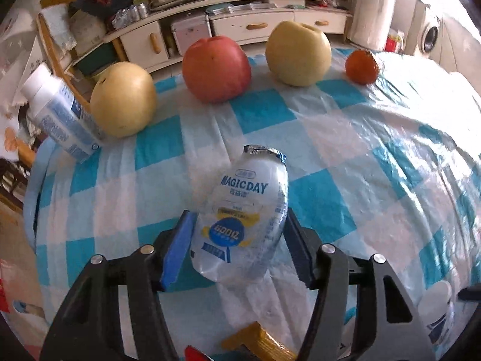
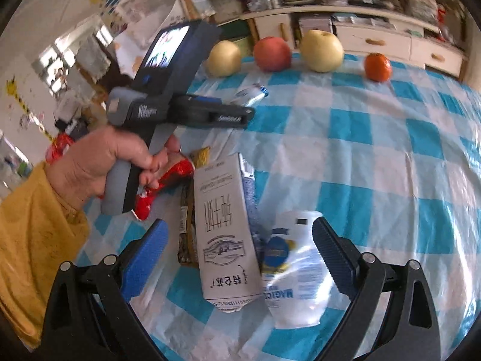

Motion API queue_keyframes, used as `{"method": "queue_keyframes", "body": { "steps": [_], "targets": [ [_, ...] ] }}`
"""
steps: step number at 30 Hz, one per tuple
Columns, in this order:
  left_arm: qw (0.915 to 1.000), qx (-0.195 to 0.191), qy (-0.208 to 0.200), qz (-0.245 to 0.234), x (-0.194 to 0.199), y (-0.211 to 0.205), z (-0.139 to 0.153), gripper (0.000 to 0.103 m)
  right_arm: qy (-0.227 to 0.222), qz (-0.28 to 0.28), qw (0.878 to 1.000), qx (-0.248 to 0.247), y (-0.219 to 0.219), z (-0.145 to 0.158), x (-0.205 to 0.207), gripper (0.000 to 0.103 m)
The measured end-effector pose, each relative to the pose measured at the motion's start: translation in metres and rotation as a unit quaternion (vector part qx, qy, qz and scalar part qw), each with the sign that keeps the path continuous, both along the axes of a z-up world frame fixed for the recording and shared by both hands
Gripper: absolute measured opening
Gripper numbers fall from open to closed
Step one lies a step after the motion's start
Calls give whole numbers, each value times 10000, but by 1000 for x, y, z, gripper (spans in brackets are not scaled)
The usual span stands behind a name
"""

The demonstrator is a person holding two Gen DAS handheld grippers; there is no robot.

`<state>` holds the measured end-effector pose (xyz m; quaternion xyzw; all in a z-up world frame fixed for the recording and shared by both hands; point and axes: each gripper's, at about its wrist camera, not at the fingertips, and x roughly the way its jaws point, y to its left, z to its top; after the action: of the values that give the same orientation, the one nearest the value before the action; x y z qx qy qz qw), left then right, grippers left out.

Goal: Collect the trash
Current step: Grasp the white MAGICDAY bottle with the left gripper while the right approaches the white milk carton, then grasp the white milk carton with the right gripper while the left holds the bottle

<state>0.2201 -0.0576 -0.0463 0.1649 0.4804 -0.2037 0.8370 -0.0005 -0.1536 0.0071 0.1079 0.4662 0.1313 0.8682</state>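
A clear Magicday drink bottle (image 1: 243, 213) with a foil top stands tilted between my left gripper's (image 1: 237, 234) blue pads, which press on its sides. In the right wrist view a hand in a yellow sleeve holds that left gripper (image 2: 240, 114), and the bottle's foil top (image 2: 252, 93) pokes out beyond it. My right gripper (image 2: 240, 255) is open above a flattened white milk carton (image 2: 225, 234) and a second Magicday bottle (image 2: 294, 273), both lying on the table. A red wrapper (image 2: 162, 186) and a brown-yellow wrapper (image 2: 186, 225) lie left of the carton.
The table has a blue-and-white checked plastic cover (image 1: 345, 156). Along its far edge sit a pear (image 1: 123, 99), a red apple (image 1: 216, 69), a yellow apple (image 1: 297, 57) and a tangerine (image 1: 360, 66). A blue-white carton (image 1: 60, 114) leans at the far left. A cluttered white cabinet (image 1: 255, 24) stands behind.
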Motion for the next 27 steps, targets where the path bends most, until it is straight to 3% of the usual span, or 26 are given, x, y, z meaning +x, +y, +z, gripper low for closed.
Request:
{"method": "queue_keyframes", "body": {
  "steps": [5, 7, 8, 10, 19, 21, 23, 25, 27],
  "targets": [
    [9987, -404, 5, 311, -4, 17, 8, 57, -117, 202, 9995, -233, 15, -4, 2, 95],
    [9978, -530, -74, 384, -9, 26, 15, 32, -164, 250, 9993, -244, 18, -4, 2, 94],
    [9969, -611, -94, 483, -11, 33, 19, 28, -193, 280, 9992, -207, 19, -4, 2, 92],
    [9954, -763, -106, 578, -15, 44, 24, 28, -218, 331, 9990, -194, 21, -3, 2, 91],
    [9962, -733, 30, 470, -34, 69, 23, 28, -253, 157, 9994, -183, 15, -3, 5, 91],
    [9973, -600, 52, 427, -36, 70, 20, 31, -247, 162, 9995, -128, 14, -3, 5, 91],
    [9987, -291, -102, 410, -37, 68, 20, 61, -260, 136, 9992, -262, 15, -4, 6, 91],
    [9990, 0, -354, 266, -37, 62, 21, 74, -243, 143, 9992, -281, 15, -5, 7, 91],
    [9991, 156, -390, 42, -34, 54, 20, 77, -265, 169, 9991, -301, 17, -5, 8, 91]
  ]
}}
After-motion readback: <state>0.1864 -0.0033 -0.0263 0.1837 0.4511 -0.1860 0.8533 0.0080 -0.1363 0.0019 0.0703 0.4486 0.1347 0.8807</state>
